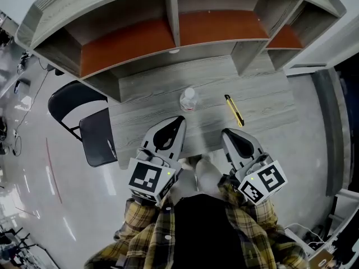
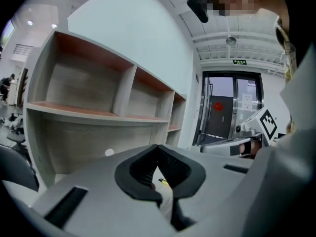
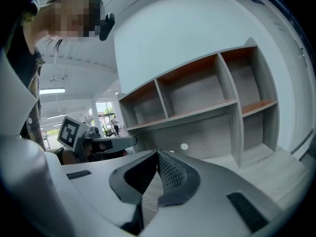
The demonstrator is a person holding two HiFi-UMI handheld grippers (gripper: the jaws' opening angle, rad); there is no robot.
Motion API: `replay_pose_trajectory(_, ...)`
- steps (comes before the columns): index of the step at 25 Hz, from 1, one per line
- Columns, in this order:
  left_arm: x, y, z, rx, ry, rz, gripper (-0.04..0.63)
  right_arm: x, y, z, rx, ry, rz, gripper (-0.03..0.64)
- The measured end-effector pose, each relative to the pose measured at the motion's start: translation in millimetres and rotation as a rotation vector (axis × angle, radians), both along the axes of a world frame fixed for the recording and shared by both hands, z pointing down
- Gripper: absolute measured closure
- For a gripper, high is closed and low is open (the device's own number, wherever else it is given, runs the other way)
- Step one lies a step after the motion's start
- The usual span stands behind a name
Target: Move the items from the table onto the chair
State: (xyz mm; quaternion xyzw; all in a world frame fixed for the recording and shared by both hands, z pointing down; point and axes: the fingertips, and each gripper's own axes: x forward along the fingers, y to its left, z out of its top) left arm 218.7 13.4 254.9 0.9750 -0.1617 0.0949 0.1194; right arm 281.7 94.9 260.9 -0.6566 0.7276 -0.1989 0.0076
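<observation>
The left hand-held gripper hangs over the near edge of the worktop. Its jaws are pressed together with nothing between them, as the left gripper view shows. The right hand-held gripper is beside it, also over the near edge, its jaws likewise closed and empty. Both point towards the shelf unit at the back of the worktop.

A clear bottle stands upright on the worktop, just beyond the left gripper's tip. A yellow and black cutter lies flat to its right, just ahead of the right gripper. Neither gripper touches either item.

The black chair stands on the floor at the worktop's left end, its seat close against that edge. Plaid sleeves show behind both grippers.
</observation>
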Motion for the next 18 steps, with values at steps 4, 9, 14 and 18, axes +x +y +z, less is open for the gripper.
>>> replay_pose_trajectory(4, 9, -6, 18, -0.007, -0.036, -0.009, 0.591, 6, -5, 11, -0.026, -0.015, -0.015, 0.598)
replay_pose_trajectory(9, 18, -11, 33, -0.027, -0.043, -0.057, 0.589, 13, -11, 13, -0.028, -0.023, -0.06, 0.597)
replay_pose_trajectory(14, 24, -15, 54, -0.063, -0.059, -0.061, 0.517, 23, -14, 15, -0.025, -0.029, -0.056, 0.598)
replay_pose_trajectory(18, 30, -20, 72, -0.088, -0.064, -0.054, 0.424, 26, -13, 22, -0.045, -0.036, -0.054, 0.598)
